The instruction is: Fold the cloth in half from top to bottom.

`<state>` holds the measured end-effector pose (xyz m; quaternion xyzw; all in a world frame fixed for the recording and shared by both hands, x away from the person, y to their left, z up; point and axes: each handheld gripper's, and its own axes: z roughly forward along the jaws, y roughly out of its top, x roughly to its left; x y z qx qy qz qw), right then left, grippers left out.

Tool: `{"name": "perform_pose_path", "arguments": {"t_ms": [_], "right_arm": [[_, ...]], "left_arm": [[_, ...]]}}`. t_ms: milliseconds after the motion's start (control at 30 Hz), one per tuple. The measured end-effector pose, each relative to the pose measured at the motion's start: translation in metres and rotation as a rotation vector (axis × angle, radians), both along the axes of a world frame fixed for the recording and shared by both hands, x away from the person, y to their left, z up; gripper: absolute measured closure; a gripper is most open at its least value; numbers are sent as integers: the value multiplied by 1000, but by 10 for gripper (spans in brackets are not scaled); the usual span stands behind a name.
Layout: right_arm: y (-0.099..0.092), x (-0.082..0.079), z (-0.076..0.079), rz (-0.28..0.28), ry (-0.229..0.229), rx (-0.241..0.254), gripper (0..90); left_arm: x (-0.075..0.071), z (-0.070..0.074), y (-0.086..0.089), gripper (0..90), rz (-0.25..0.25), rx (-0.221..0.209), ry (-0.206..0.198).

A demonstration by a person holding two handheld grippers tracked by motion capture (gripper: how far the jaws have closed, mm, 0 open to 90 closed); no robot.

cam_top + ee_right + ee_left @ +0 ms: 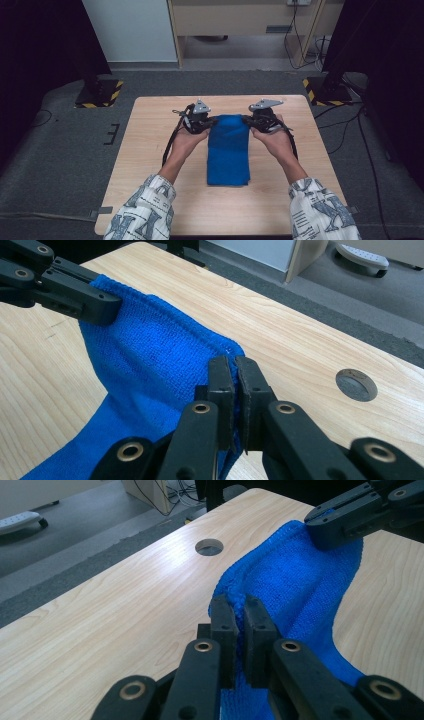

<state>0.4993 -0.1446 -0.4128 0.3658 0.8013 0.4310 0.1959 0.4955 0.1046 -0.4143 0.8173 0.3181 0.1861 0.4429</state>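
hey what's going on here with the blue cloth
A person is working a blue microfibre cloth on a light wooden table, with a hand-held gripper in each hand. The left hand-held gripper is shut on one far corner of the cloth and the right hand-held gripper is shut on the other far corner. The far end is lifted slightly between them, while the rest of the folded cloth lies flat on the table, stretching back towards the person.
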Motion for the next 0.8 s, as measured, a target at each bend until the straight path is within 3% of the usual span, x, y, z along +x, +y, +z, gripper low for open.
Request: {"name": "perform_pose_path", "arguments": {"t_ms": [800], "right_arm": [[-5,-17,-7,28,8,15,866]], "left_arm": [[-19,-7,2,856,-31,-6,2]]}}
